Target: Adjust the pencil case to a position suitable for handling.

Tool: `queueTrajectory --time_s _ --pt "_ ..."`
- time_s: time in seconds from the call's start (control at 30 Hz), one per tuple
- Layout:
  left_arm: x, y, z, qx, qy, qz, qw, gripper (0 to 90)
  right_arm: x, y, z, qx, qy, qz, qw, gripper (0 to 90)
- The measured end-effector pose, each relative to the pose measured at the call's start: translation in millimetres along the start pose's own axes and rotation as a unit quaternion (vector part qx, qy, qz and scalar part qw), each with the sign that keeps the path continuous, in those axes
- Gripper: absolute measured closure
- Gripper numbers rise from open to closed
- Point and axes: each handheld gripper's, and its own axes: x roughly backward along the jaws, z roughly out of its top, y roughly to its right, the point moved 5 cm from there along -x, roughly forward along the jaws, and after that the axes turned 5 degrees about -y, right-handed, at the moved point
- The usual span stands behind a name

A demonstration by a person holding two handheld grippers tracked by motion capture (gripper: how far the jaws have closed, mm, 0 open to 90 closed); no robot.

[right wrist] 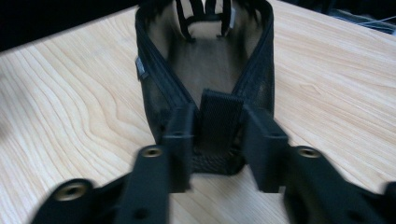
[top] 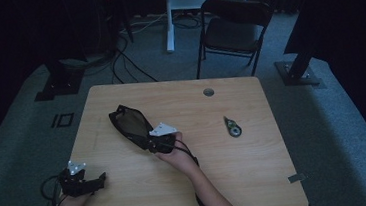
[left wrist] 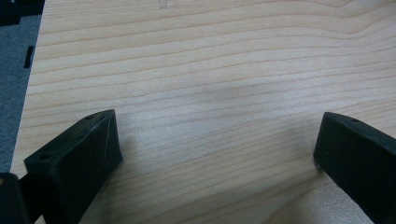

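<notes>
A black mesh pouch (top: 130, 121) lies open on the wooden table (top: 218, 180), left of its middle. My right gripper (top: 160, 142) is at the pouch's near end, with a hand behind it. In the right gripper view the gripper (right wrist: 219, 126) has its jaws pressed on either side of the pouch's (right wrist: 205, 60) end, around a black fabric tab (right wrist: 222, 119). The pouch mouth gapes away from the camera. My left gripper (top: 100, 180) rests at the table's front left corner, far from the pouch. Its jaws stand wide apart over bare wood (left wrist: 217, 140), with nothing between them.
A small tape dispenser (top: 233, 126) lies right of the middle. A round cable hole (top: 208, 91) sits near the far edge. A grey tag (top: 296, 177) lies at the front right edge. A black chair (top: 234, 28) stands behind the table, with cables on the floor.
</notes>
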Motion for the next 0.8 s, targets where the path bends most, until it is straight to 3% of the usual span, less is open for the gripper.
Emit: queueTrajectory --time_s 0.17,0.53,0.63,0.7,0.8 --pt "0.0 0.0 0.0 0.0 0.0 0.0 1.0 0.8 0.6 1.4 -0.3 0.008 -0.003 -0.002 1.0 72.3" --pt "0.0 0.0 0.0 0.0 0.0 0.0 1.0 0.8 13.2 8.2 -4.5 0.006 -0.005 0.005 1.0 73.0" --pt "0.0 0.0 0.0 0.0 0.0 0.0 1.0 0.8 16.8 11.2 -10.8 0.015 -0.011 -0.006 0.9998 73.0" --pt "0.0 0.1 0.0 0.0 0.0 0.0 1.0 0.8 19.9 14.2 -14.6 0.001 -0.007 0.002 1.0 73.0" --pt "0.0 0.1 0.0 0.0 0.0 0.0 1.0 0.8 24.8 19.6 -18.5 -0.005 -0.003 -0.005 1.0 73.0"
